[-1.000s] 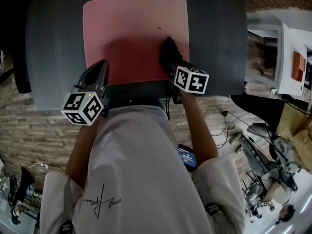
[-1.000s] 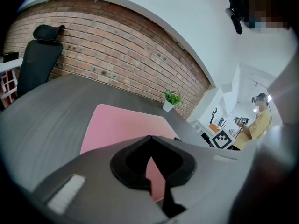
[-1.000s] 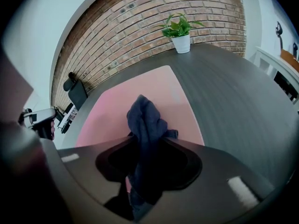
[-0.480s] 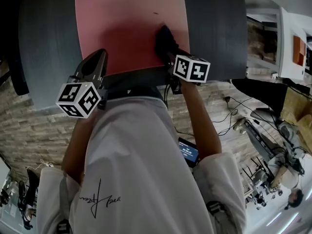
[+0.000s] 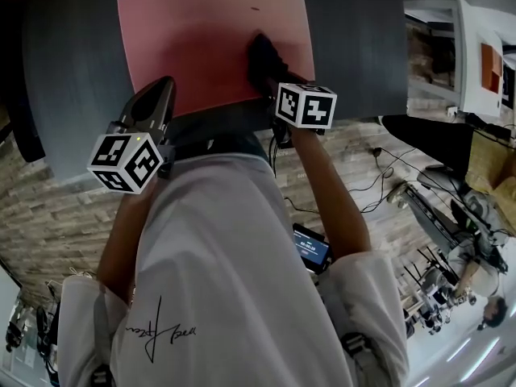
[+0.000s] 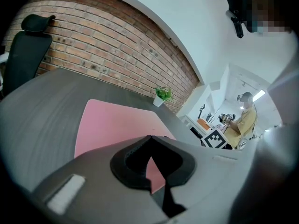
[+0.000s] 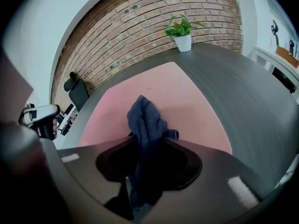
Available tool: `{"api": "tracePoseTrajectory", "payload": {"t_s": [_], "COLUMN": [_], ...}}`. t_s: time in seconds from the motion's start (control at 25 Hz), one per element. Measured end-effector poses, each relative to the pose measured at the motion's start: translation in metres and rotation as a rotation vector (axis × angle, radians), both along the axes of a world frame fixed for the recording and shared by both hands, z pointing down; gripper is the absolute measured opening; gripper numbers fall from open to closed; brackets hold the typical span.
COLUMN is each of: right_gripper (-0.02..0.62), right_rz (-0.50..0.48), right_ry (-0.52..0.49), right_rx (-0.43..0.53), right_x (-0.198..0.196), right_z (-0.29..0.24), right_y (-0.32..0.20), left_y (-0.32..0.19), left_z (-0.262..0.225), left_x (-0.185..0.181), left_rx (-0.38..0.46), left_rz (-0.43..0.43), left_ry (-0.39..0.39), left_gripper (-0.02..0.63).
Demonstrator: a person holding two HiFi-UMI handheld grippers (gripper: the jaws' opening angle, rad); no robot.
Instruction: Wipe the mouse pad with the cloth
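Office/lab: brick wall (image 6: pixel 117 45), office chair (image 6: pixel 28 50), desk (image 7: pixel 243 92) w/ potted plant (image 7: pixel 182 34), cables (image 5: pixel 372 185) on floor (image 5: pixel 72 208).

You are facing a plant (image 7: pixel 182 35) sitting by the tabletop's (image 7: pixel 245 90) far edge, a chair (image 6: pixel 27 52) standing beyond its left edge.

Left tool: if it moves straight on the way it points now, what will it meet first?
Probably the pink mouse pad, which lies directly ahead of the left tool; its height above the pad is unclear.

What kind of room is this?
Probably an office or workshop: a dark desk with a pink mouse pad, a black office chair by a brick wall, and a small potted plant.
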State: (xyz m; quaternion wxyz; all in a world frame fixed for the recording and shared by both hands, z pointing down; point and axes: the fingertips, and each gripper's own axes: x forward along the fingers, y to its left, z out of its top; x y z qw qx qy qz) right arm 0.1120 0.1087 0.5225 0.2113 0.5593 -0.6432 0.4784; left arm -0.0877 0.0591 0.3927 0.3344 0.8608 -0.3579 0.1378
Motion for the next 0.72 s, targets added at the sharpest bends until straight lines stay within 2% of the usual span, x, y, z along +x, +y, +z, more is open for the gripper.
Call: {"api": "tracePoseTrajectory", "payload": {"t_s": [0.2, 0.44, 0.72], "right_gripper": [0.147, 0.147, 0.148], "right_rz": [0.021, -0.008, -0.027], "right_ry": [-0.002, 0.008, 0.001], "right_rx": [-0.004, -0.001, -0.004], "right_x": [-0.005, -0.038, -0.066], "right_z": [-0.001, 0.001, 0.001], "right_y": [0.001, 0.006, 0.003], "left_y": [-0.003, -0.004, -0.002], "left_z": [-0.004, -0.005, -0.005], "left_x": [-0.009, -0.037, -0.052], "left_rx": [0.009, 0.013, 0.010], "left_rz": [-0.020, -0.054, -0.064], "left_ry": [0.009, 0.021, 0.032], "left_gripper": [0.014, 0.014, 0.014]}}
